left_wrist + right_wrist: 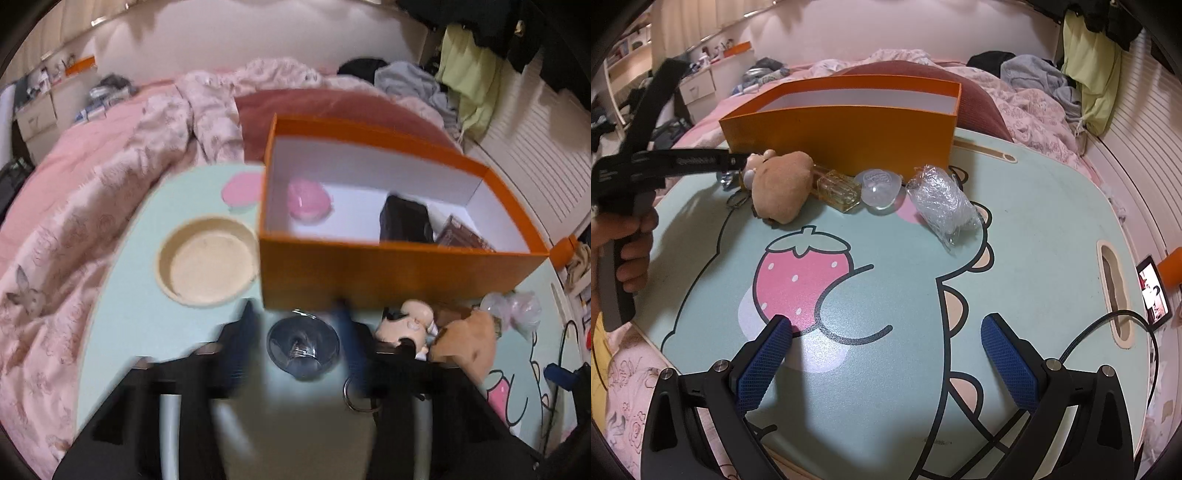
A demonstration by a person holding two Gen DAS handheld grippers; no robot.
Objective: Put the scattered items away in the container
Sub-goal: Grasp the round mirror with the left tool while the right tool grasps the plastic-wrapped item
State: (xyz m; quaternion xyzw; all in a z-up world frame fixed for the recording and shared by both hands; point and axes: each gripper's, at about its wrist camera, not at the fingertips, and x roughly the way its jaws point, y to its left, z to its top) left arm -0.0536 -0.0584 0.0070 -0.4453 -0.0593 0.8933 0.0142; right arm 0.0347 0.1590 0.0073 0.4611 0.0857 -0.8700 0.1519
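My left gripper (295,325) straddled the small glass cup (303,347), unclosed, needing a centred squeeze; my right gripper (886,332) gaped idle.

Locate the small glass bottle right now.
In the right wrist view, the bottle lies on the table in front of the orange box, between the plush toy and the clear dome lid.

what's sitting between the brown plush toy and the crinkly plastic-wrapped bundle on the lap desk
In the right wrist view, a small glass bottle and a clear round lid lie between the brown plush and the plastic-wrapped bundle.
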